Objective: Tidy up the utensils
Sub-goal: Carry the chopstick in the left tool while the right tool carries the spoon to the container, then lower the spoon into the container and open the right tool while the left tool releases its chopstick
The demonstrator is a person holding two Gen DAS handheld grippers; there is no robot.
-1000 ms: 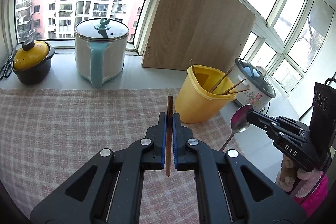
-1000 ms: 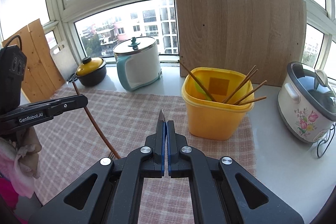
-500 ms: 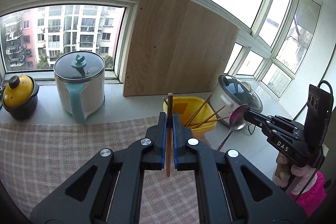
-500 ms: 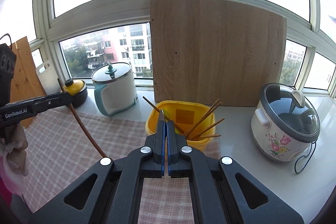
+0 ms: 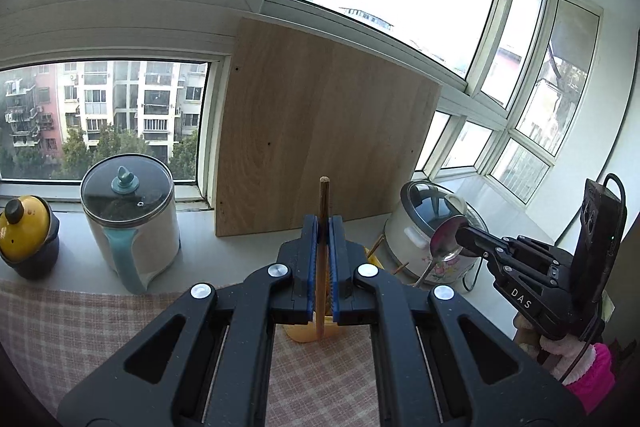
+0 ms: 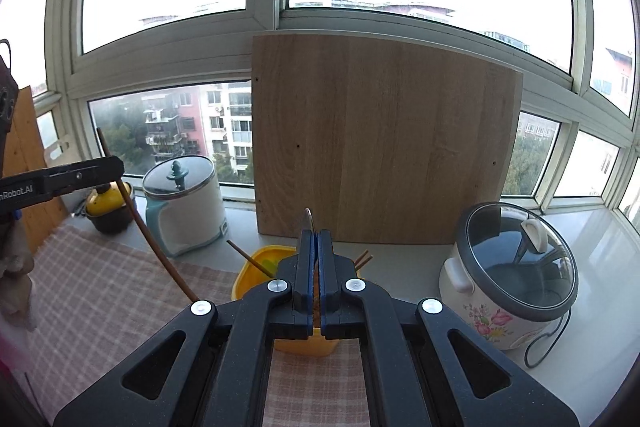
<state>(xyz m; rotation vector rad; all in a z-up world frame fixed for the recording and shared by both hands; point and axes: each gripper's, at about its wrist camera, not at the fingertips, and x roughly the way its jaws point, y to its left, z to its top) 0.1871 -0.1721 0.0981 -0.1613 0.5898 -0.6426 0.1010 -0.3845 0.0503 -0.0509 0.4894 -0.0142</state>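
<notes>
Left hand-held gripper point(image 5: 323, 247) clamped on an upright wooden chopstick point(image 5: 323, 227), right hand-held gripper point(image 6: 314, 259) pinched on a metal spoon point(image 5: 442, 245), both raised above the yellow utensil bin point(image 6: 250, 277) on the checked cloth point(image 6: 100, 287) covering the desk point(image 6: 600, 287).

Above yellow holder point(image 6: 256, 273): open from overhead; chopsticks point(image 6: 250, 259) lean out past its rim, left and right.
Behind holder: wooden board point(image 6: 380, 147) stands upright against the window, closing the back.
Right of holder: rice cooker point(image 6: 508, 287) sits near; bare bench point(image 6: 580, 327) lies beyond it.
Left of holder: white pot point(image 6: 184, 207) at the sill; checked cloth point(image 6: 100, 291) in front lies bare.
Far left: yellow-lidded pot point(image 5: 26, 239) at the sill.
</notes>
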